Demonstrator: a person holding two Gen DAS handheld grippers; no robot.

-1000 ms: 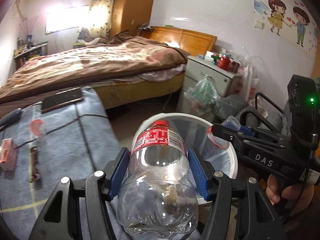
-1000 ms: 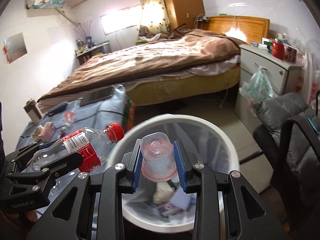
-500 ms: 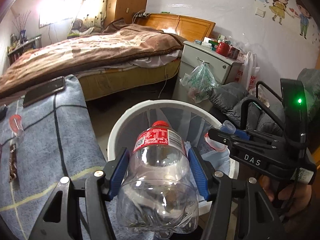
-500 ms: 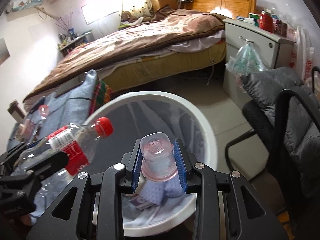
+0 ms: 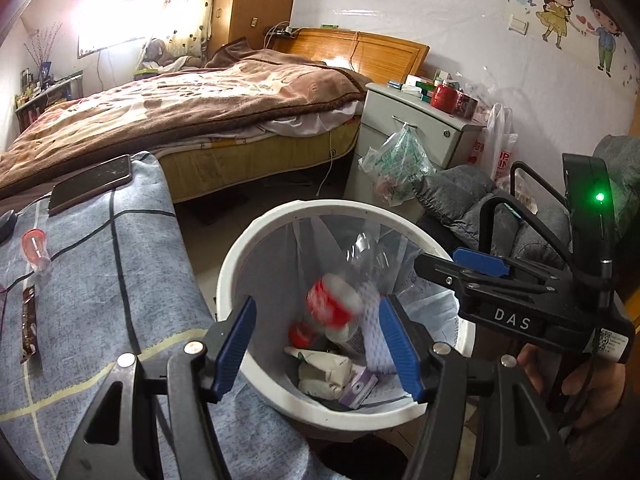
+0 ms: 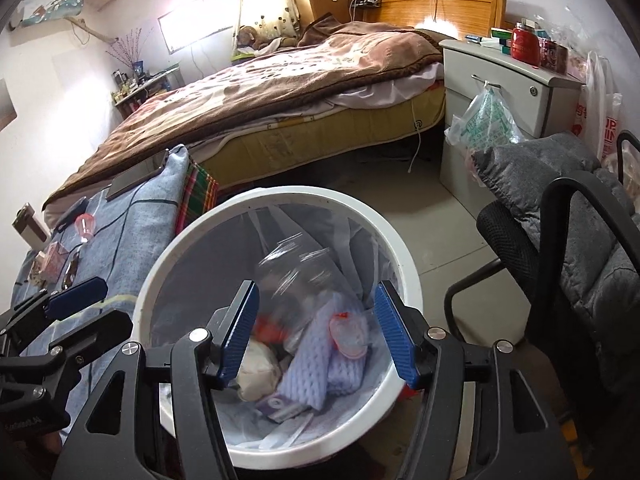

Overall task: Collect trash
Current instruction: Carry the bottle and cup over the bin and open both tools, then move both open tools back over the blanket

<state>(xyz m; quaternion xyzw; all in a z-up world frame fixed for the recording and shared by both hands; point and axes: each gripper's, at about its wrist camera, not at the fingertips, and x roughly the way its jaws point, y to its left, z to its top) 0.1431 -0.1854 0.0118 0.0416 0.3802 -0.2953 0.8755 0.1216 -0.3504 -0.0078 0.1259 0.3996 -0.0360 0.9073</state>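
A white trash bin [image 5: 240, 256] with a clear liner stands on the floor beside the table; it also shows in the right wrist view [image 6: 404, 248]. A clear plastic bottle [image 5: 340, 300] with a red label is blurred, falling into the bin; it also shows in the right wrist view [image 6: 296, 276]. A small pink plastic cup [image 6: 349, 336] lies inside on blue foam netting. My left gripper [image 5: 318, 344] is open and empty above the bin. My right gripper [image 6: 318, 330] is open and empty above the bin.
The table's blue cloth [image 5: 80, 280] holds a phone [image 5: 92, 184], a small pink cup [image 5: 36, 244] and a brown wrapper [image 5: 29, 324]. A black chair with a grey coat [image 6: 580, 208] stands right of the bin. A bed [image 5: 180, 108] and nightstand [image 5: 416, 128] are behind.
Both grippers opened over the bin. The bottle left my left gripper and the pink cup left my right gripper; both dropped into the bin.
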